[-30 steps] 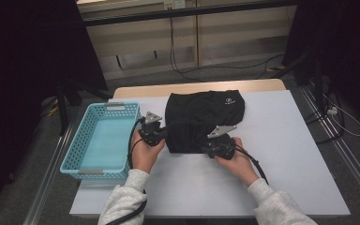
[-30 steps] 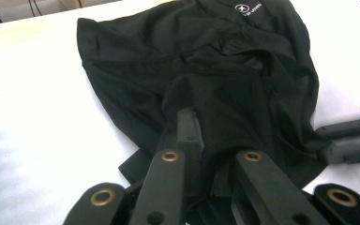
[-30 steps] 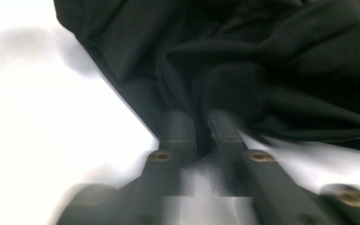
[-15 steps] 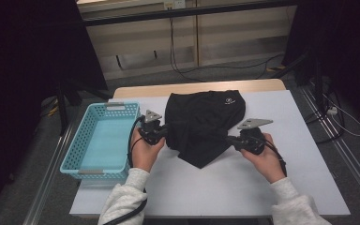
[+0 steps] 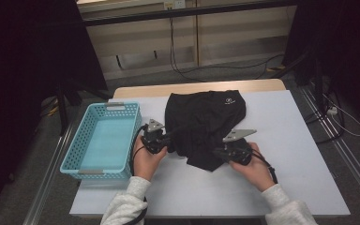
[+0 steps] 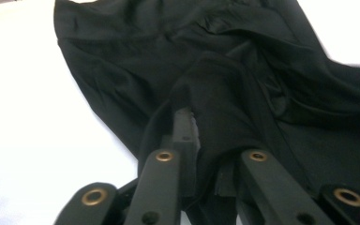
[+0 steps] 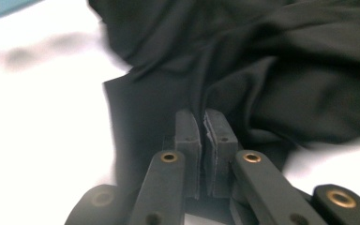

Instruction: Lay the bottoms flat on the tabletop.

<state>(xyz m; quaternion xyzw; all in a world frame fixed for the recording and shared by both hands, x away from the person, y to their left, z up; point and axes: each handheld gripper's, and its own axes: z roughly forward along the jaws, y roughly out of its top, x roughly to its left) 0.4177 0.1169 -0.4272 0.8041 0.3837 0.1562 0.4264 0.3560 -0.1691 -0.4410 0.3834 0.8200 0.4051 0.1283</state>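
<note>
A black garment (image 5: 206, 117) with a small white logo lies crumpled on the white table (image 5: 290, 178). My left gripper (image 5: 168, 139) is at the garment's left edge, shut on a fold of the cloth. In the left gripper view the fabric (image 6: 243, 61) drapes over the gripper (image 6: 194, 123) and hides one pad. My right gripper (image 5: 217, 153) is at the garment's near hem, pads pressed together on the cloth. In the right gripper view the gripper (image 7: 201, 124) pinches the dark hem (image 7: 140, 108), and the garment (image 7: 272, 56) bunches beyond it.
A light blue plastic basket (image 5: 70, 159) stands empty at the table's left side, right beside my left hand. Bare white table lies to the right of the garment and along the front edge. Cables trail on the floor behind the table.
My right gripper swung out to the right, stretching the garment's lower corner, then came back left and nearer with the hem. The left gripper stayed put.
</note>
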